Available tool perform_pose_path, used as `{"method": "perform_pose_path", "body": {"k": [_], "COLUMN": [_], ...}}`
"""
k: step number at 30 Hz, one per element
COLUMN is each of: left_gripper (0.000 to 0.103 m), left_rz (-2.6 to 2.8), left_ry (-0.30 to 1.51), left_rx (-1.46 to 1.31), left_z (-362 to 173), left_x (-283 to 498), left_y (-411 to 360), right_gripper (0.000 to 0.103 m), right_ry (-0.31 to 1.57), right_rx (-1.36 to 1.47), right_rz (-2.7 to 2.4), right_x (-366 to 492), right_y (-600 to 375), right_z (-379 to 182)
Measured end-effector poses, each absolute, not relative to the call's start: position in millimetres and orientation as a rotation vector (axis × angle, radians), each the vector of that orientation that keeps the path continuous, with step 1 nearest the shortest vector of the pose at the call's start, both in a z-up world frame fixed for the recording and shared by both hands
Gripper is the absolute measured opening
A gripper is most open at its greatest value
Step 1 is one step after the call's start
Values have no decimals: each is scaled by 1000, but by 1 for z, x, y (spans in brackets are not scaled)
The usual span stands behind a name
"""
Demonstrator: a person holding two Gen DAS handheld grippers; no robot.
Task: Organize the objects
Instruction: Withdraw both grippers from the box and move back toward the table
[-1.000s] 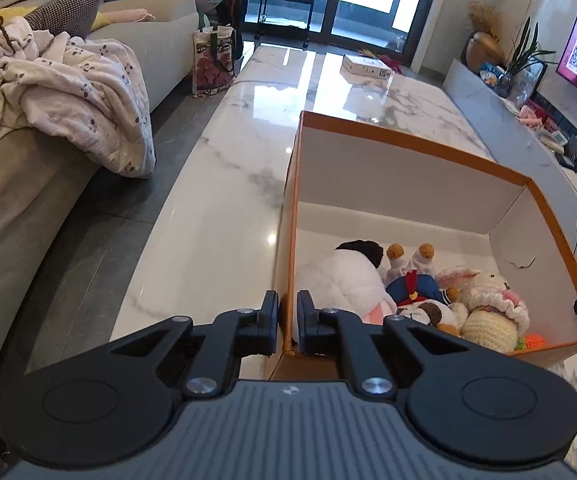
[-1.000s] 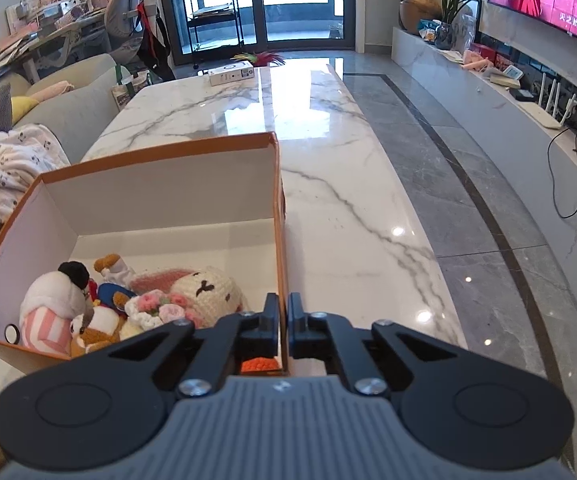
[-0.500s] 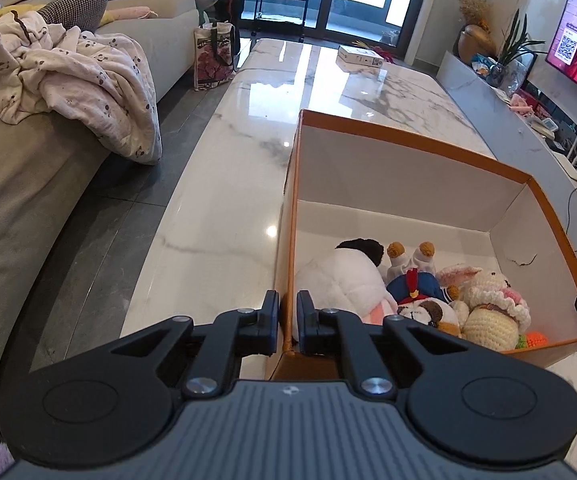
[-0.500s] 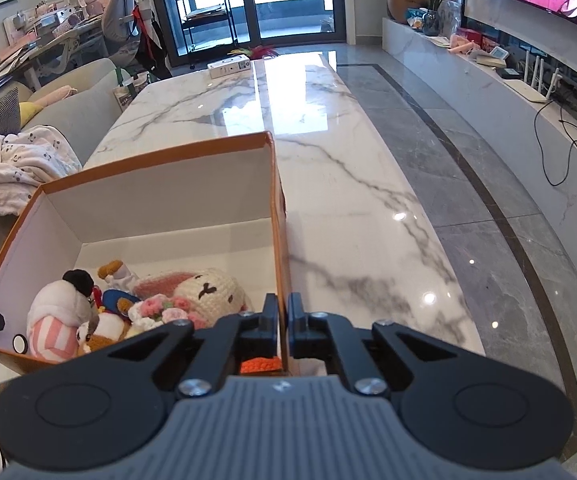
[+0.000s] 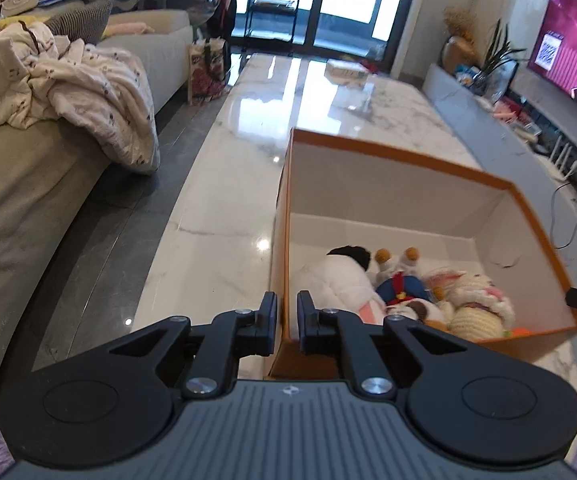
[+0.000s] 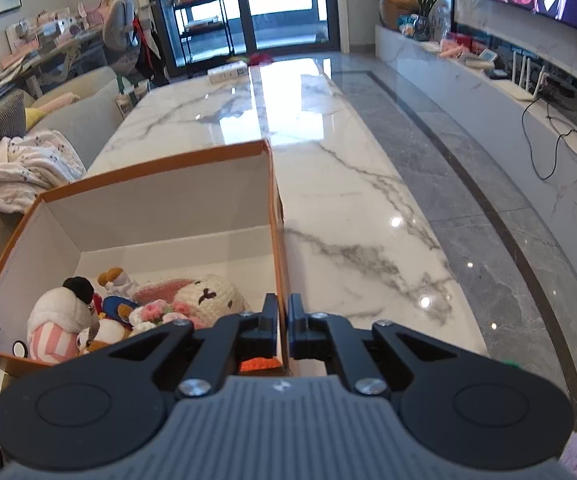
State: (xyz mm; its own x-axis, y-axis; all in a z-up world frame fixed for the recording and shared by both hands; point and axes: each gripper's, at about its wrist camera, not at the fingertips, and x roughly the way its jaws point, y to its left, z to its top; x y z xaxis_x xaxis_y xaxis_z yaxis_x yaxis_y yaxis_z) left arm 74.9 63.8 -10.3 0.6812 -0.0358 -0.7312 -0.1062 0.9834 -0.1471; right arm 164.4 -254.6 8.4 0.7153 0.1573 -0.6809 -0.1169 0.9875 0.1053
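An orange box with a white inside (image 5: 388,196) (image 6: 160,204) stands on the marble table and holds several plush toys (image 5: 408,296) (image 6: 136,312) at its near end. My left gripper (image 5: 287,322) is shut on the box's left wall at the near corner. My right gripper (image 6: 283,326) is shut on the box's right wall at the near corner. Each gripper's tip shows at the edge of the other view.
The long marble table (image 6: 328,184) runs ahead, with a small white box (image 5: 346,72) at its far end. A sofa with a crumpled blanket (image 5: 68,92) is on the left. A TV bench (image 6: 508,112) with cables runs on the right.
Both views have tilted up a little and pulled back slightly; the box sits lower in the frames. Both grippers stay clamped on the box walls.
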Motion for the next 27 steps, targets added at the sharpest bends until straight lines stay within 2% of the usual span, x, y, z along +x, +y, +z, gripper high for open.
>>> {"method": "perform_pose_path", "body": {"k": [2,4,5,6,8,10,14,16,19,27], "left_gripper": [14,28,36,50,62,62,62,62,62,62], "left_rz": [36,26,16,6,-6,-17,-21,-2,84,366], "left_ry": [802,790,782,776,781,805,876,903,900,777], "left_rx": [-169,-157,-152,-148,-134,-118,-154,-168,-115,-30], "left_z": [1,11,16,19,20,16,0,-8,-5,57], "left_x": [60,45,37,29,16,5,-9,-15,-25,-74], "left_y": [65,66,66,65,64,63,70,77,86,145], "right_gripper": [11,13,13,13,16,23,27,34,34,36], "right_ry": [710,661,646,637,630,641,724,760,788,810], "right_rx": [40,31,38,43,39,35,56,40,11,26], "right_rz": [145,172,204,240,315,402,573,632,679,737], "right_x": [149,134,127,120,105,91,71,62,51,50], "right_y": [-250,-242,-238,-233,-217,-201,-172,-159,-141,-115], "right_z": [13,18,21,23,24,20,3,-8,-18,-24]}}
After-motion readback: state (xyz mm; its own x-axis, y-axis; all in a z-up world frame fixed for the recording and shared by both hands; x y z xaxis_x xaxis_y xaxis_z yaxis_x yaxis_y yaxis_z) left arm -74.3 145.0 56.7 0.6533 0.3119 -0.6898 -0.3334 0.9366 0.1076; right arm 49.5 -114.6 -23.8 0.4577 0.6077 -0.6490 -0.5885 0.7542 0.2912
